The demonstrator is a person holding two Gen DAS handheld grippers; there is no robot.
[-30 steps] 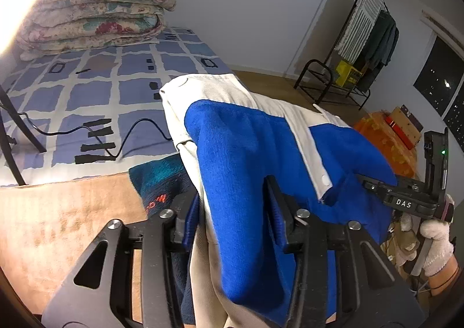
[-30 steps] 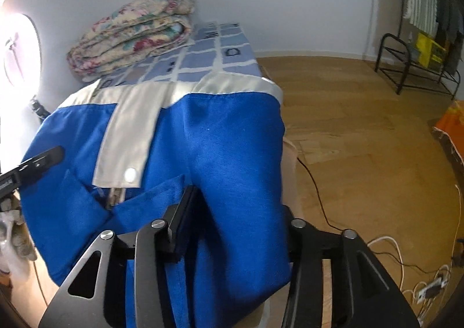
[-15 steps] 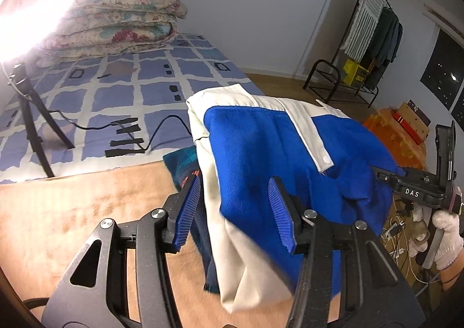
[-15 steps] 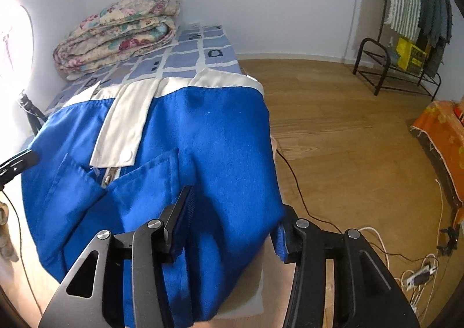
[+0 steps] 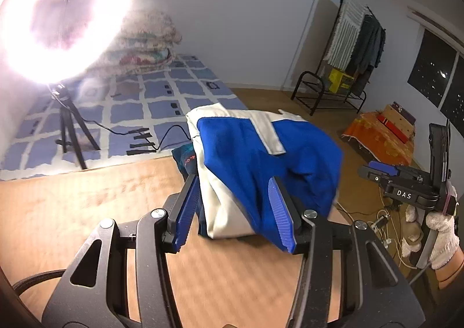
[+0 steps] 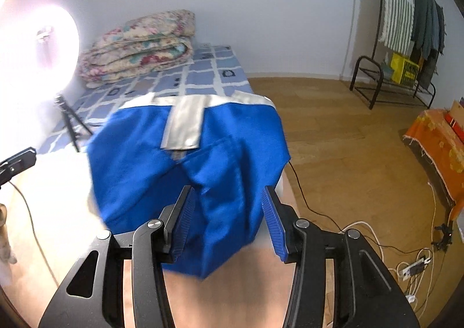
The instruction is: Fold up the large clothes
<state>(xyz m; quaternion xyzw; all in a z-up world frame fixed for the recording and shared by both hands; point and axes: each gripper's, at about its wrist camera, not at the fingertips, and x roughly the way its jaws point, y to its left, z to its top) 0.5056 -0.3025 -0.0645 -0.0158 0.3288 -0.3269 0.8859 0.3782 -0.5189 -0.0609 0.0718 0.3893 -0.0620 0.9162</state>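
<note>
A folded blue and off-white garment (image 5: 261, 154) (image 6: 174, 171) lies on a tan padded surface (image 5: 87, 197), on top of a dark teal garment (image 5: 185, 157). My left gripper (image 5: 233, 183) hovers above and behind the garment's near left edge. It is open, and its blue pads stand clear of the cloth. My right gripper (image 6: 227, 191) hangs open over the garment's near right side, with nothing pinched. In the left wrist view, the right gripper (image 5: 388, 174) shows at the far right, held by a white-gloved hand (image 5: 440, 241).
A glaring ring light (image 5: 58, 9) on a tripod (image 5: 69, 125) stands on the blue checked bed cover (image 5: 162, 102). A folded floral quilt (image 6: 139, 47) lies at the back. A clothes rack (image 5: 353, 47), an orange cloth (image 5: 382, 136) and floor cables (image 6: 414, 267) are to the right.
Both grippers let go of the blue garment and drew back and upward. The garment now rests folded on the pile, farther from the fingers.
</note>
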